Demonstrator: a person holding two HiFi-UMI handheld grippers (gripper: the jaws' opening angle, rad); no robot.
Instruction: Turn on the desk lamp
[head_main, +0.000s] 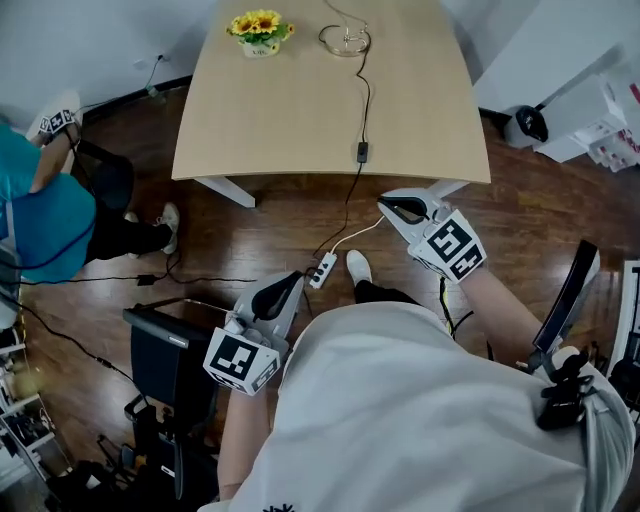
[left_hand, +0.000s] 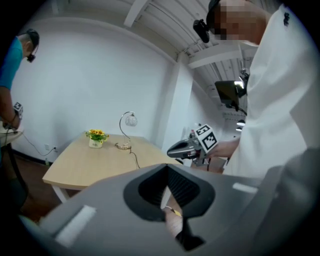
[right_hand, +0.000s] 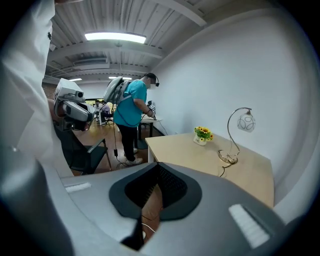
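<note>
Both the left gripper (head_main: 288, 288) and right gripper (head_main: 402, 208) are pressed together, empty, well short of the desk lamp (head_main: 346, 38) at the table's (head_main: 270, 120) far edge — approach its likely cord switch (head_main: 362, 152) squarely, pressing with one closed tip.

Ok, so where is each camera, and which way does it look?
Head view: on the person's head, looking steeply down at the table and floor; shows their white top, left gripper and right gripper.
Left gripper view: on the left gripper, looking along its shut jaws to the table and desk lamp; shows the right gripper and white top.
Right gripper view: on the right gripper, looking along its shut jaws to the table; shows the left gripper and white top.
Shared: all three see the table, desk lamp and flower pot.
</note>
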